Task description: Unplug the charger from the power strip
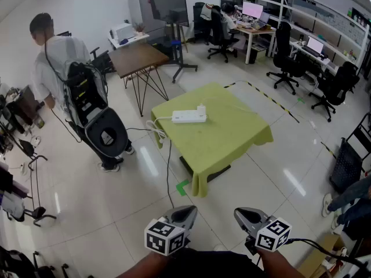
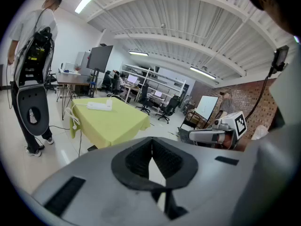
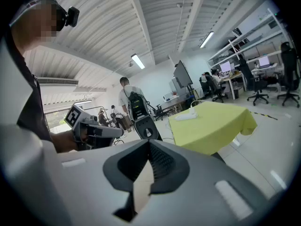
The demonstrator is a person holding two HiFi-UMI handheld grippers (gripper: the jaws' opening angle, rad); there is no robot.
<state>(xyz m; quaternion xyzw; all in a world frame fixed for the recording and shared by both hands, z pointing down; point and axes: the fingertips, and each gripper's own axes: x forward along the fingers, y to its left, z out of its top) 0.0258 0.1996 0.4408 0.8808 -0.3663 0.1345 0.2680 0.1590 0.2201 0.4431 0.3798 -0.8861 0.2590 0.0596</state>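
Tiled floor [image 1: 116,207], pale and glossy, open office space. Desks and office chairs [image 1: 285,54] along the far wall.

Low table under a yellow-green cloth [image 1: 232,138] stands mid-floor, well apart from the wearer. A dark wooden table [image 1: 136,57] on thin legs sits behind it, with a large dark screen on a stand [image 1: 168,2] beyond that.

A person [image 1: 55,68] in a light shirt stands to the left of the cloth-covered table, back turned, carrying a black pack.

Left gripper [image 1: 186,212] and right gripper [image 1: 242,214] are held low at the bottom edge of the head view, side by side, both tipped slightly downward and pointed toward the table. Left gripper view: jaws clenched, pads meeting, nothing between them. Right gripper view: the same, jaws closed on nothing.

White power strip [image 1: 186,118] lies flat on the cloth near its far left corner. White charger [image 1: 201,109] stands plugged in at the strip's right end. The strip's white cable [image 1: 156,126] loops off the left edge of the cloth. Both grippers are well apart from the strip.
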